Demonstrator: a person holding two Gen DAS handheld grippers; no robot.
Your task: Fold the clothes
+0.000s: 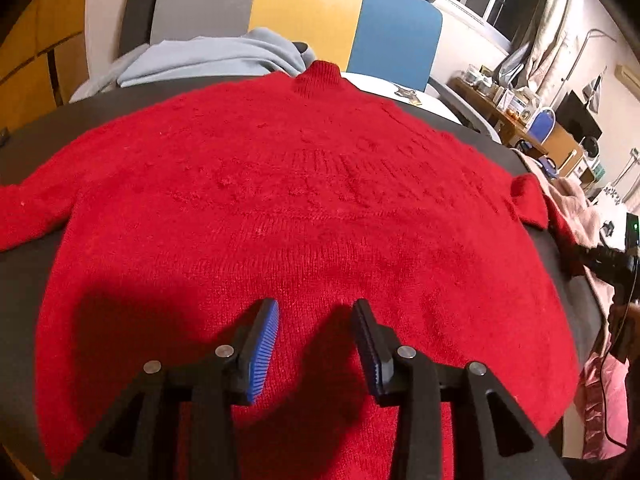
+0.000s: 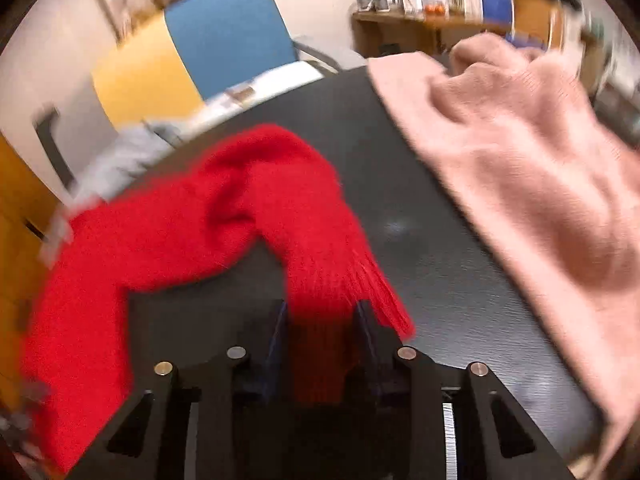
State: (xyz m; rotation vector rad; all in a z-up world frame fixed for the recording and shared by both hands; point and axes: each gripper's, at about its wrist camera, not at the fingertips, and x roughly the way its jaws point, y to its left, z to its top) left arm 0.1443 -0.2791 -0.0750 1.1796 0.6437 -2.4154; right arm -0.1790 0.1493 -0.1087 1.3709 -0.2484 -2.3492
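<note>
A red knitted sweater (image 1: 304, 208) lies flat on a dark table (image 1: 36, 140), collar pointing away from me. My left gripper (image 1: 316, 320) hovers open over the lower body of the sweater, with nothing between its blue pads (image 1: 266, 344). In the right wrist view, the red sleeve (image 2: 280, 200) arches up off the table, and its ribbed cuff (image 2: 344, 300) sits between the fingers of my right gripper (image 2: 322, 316), which is shut on it. The right wrist view is blurred by motion.
A pink knitted garment (image 2: 520, 168) lies on the table to the right of the sleeve. A grey garment (image 1: 208, 60) is heaped behind the sweater's collar. A chair with yellow and blue panels (image 1: 348, 20) stands beyond the table; a cluttered shelf (image 1: 508, 108) at far right.
</note>
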